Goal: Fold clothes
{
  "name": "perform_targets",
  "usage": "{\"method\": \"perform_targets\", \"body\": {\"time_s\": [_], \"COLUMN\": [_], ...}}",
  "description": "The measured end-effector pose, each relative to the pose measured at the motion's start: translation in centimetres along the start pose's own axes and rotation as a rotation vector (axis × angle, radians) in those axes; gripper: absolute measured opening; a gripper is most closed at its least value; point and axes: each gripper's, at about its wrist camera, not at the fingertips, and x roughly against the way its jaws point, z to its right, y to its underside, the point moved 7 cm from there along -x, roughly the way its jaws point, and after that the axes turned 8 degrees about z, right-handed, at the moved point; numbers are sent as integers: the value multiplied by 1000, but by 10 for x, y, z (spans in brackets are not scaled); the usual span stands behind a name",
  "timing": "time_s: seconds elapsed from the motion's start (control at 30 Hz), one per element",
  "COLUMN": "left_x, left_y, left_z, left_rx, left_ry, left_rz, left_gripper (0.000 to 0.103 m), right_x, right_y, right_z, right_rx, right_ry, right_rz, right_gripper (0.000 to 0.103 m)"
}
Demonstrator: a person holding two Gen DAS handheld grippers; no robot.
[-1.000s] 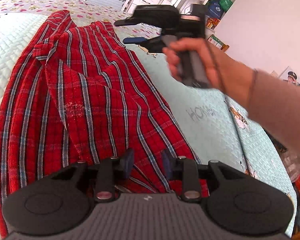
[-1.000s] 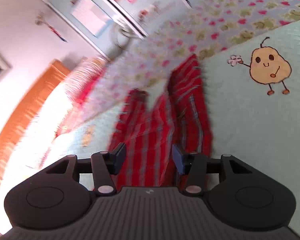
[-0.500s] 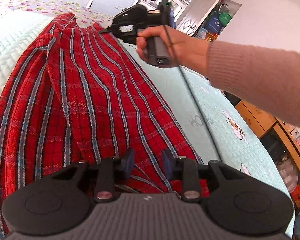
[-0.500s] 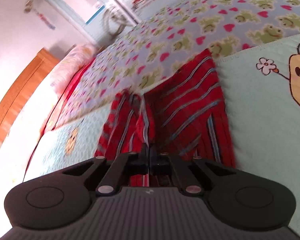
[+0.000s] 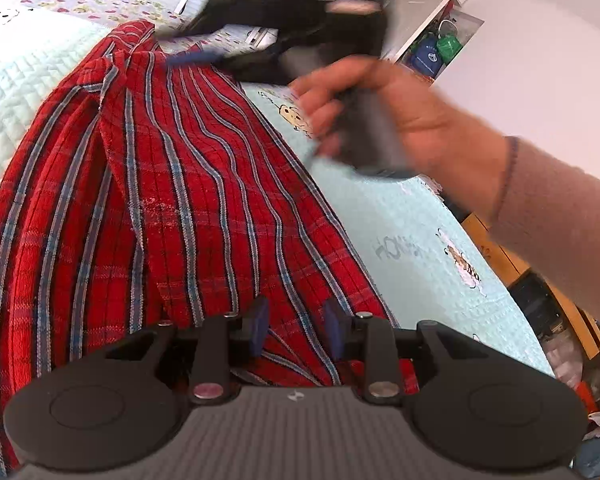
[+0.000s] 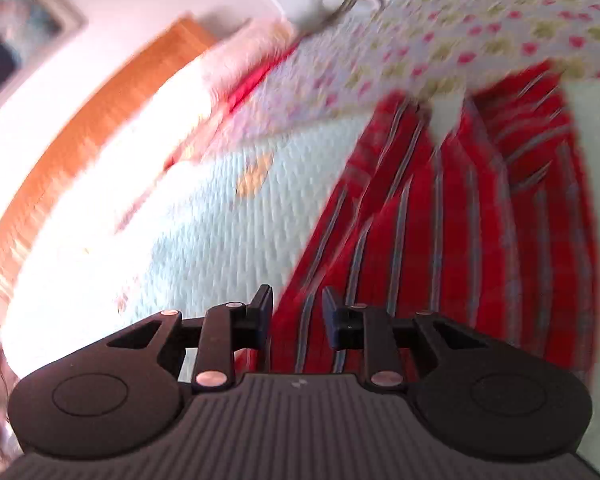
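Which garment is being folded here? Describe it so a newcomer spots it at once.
Start from the bed's pale mint quilted cover with small cartoon prints. Lying lengthwise on it, directly ahead of the left gripper, is the red garment. It is the only bright red cloth with blue-grey stripes and a checked weave.

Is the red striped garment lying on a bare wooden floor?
No. In the left wrist view the red striped garment is spread on a pale quilted bedcover printed with cartoon figures.

The red shirt (image 5: 172,208), corduroy-ribbed with thin blue-grey plaid stripes, lies spread lengthwise on the pale quilted bedspread (image 5: 412,216). A long fold ridge runs down its left half, and its narrow far end bunches toward 11 o'clock in the left wrist view.
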Motion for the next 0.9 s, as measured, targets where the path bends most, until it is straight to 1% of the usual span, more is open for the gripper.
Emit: {"method": "perform_targets", "body": {"time_s": [0.03, 0.07, 0.1, 0.13, 0.17, 0.2, 0.23, 0.27, 0.3, 0.33, 0.37, 0.43, 0.5, 0.53, 0.6, 0.67, 0.7, 0.73, 0.77, 0.8, 0.83, 0.87, 0.9], "left_x": [1, 3, 9, 16, 23, 33, 43, 52, 62, 63, 59, 48, 25, 13, -11, -31, -37, -41, -40, -37, -31, -22, -13], "left_y": [-1, -2, -4, -7, -9, -14, -24, -36, -48, -62, -77, -104, -125, -133, -142, -143, -143, -143, -143, -143, -140, -137, -134], "left_z": [0, 1, 1, 1, 2, 0, -4, -10, -16, -23, -31, -48, -62, -68, -71, -73, -78, -87, -95, -103, -113, -123, -133], "left_rx": [6, 19, 34, 49, 65, 76, 81, 84, 86, 68, 39, -24, -92, -128, -203, -242, -230, -204, -144, -66, 50, 189, 327], "left_ry": [0, 4, 17, 35, 53, 61, 44, 14, -15, -69, -138, -267, -370, -407, -453, -466, -470, -474, -471, -464, -444, -417, -388], "left_rz": [-4, -11, -21, -30, -39, -39, -17, 16, 48, 74, 95, 129, 139, 133, 116, 79, 58, 37, 30, 32, 44, 62, 79], "left_gripper": [33, 33, 33, 33, 33, 33, 33, 34, 36, 36, 38, 39, 42, 43, 43, 43, 42, 37, 18, 15, 14, 9, 7], "right_x": [-11, -17, -20, -14, -6, 3, 13, 22, 27, 31, 33, 32, 29, 27, 25, 23, 22, 22, 22, 22, 22, 22, 23], "right_y": [1, -1, -3, -7, -10, -10, -6, 0, 7, 15, 24, 36, 44, 46, 49, 50, 49, 49, 48, 48, 49, 50, 52], "right_z": [18, 39, 58, 66, 73, 71, 67, 63, 59, 56, 56, 59, 64, 67, 72, 71, 71, 72, 73, 73, 71, 70, 68], "right_rx": [-38, -139, -245, -365, -472, -539, -582, -600, -607, -613, -612, -568, -577, -580, -582, -564, -561, -564, -566, -565, -564, -564, -563], "right_ry": [50, 67, 67, 19, -34, -99, -152, -183, -209, -226, -221, -194, -191, -193, -194, -180, -179, -182, -185, -188, -189, -190, -189], "right_rz": [10, 45, 91, 169, 240, 290, 329, 347, 341, 332, 322, 314, 341, 357, 387, 397, 395, 395, 394, 393, 393, 393, 393], "right_gripper": [25, 2, 0, 3, 17, 32, 38, 41, 41, 41, 41, 39, 39, 38, 29, 29, 29, 29, 29, 29, 29, 28, 28]}}
